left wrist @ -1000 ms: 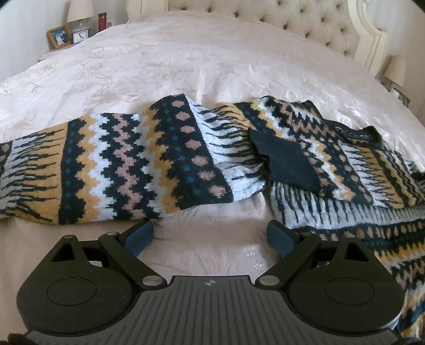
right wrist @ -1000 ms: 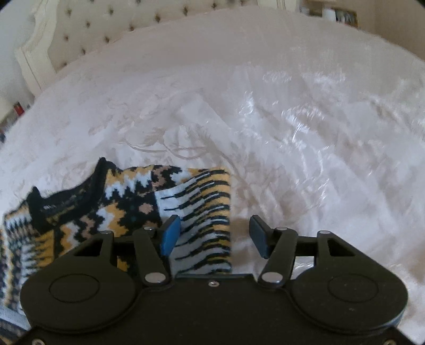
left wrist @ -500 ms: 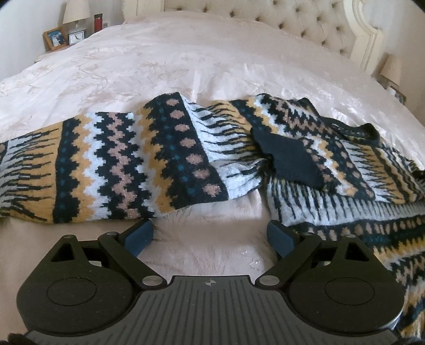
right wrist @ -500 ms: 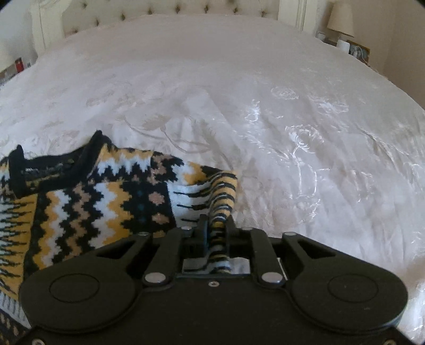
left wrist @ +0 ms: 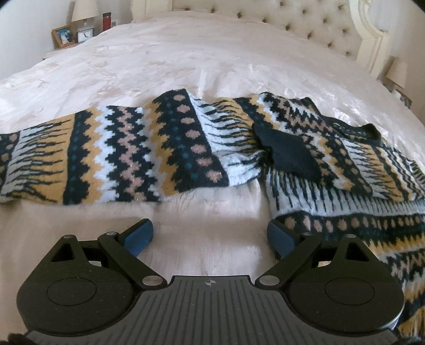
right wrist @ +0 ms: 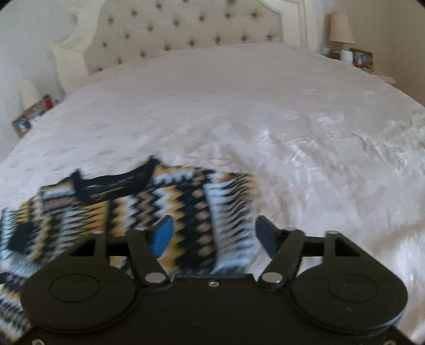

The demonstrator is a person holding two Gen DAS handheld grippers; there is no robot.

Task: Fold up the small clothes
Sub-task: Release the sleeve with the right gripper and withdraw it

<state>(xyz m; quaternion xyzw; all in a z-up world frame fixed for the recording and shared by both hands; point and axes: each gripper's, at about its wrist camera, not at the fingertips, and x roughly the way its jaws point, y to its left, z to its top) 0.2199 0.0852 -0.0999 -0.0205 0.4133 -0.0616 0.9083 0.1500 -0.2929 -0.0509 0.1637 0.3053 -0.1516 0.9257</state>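
A knitted sweater (left wrist: 186,148) with zigzag bands of black, mustard, pale blue and tan lies spread on the bed. One sleeve (left wrist: 106,154) stretches left, and a dark cuff (left wrist: 287,151) is folded over the body. My left gripper (left wrist: 209,236) is open over bare bedspread, just short of the sweater's lower edge. The right wrist view is blurred by motion. In it my right gripper (right wrist: 212,236) has its jaws opening, with the sweater (right wrist: 132,209) lying below and between the fingers, not pressed by the pads. The black neckline (right wrist: 114,183) shows further back.
A pale shiny bedspread (left wrist: 186,61) covers the bed up to a tufted headboard (left wrist: 305,24). One nightstand holds a lamp, photo frame and clock (left wrist: 85,33). A second lamp (right wrist: 341,29) stands on the other side with mugs.
Half a second ago my right gripper was shut on the sweater's striped edge; its jaws are now apart, the fabric is released, and it has lifted and swung. My left gripper has barely moved.
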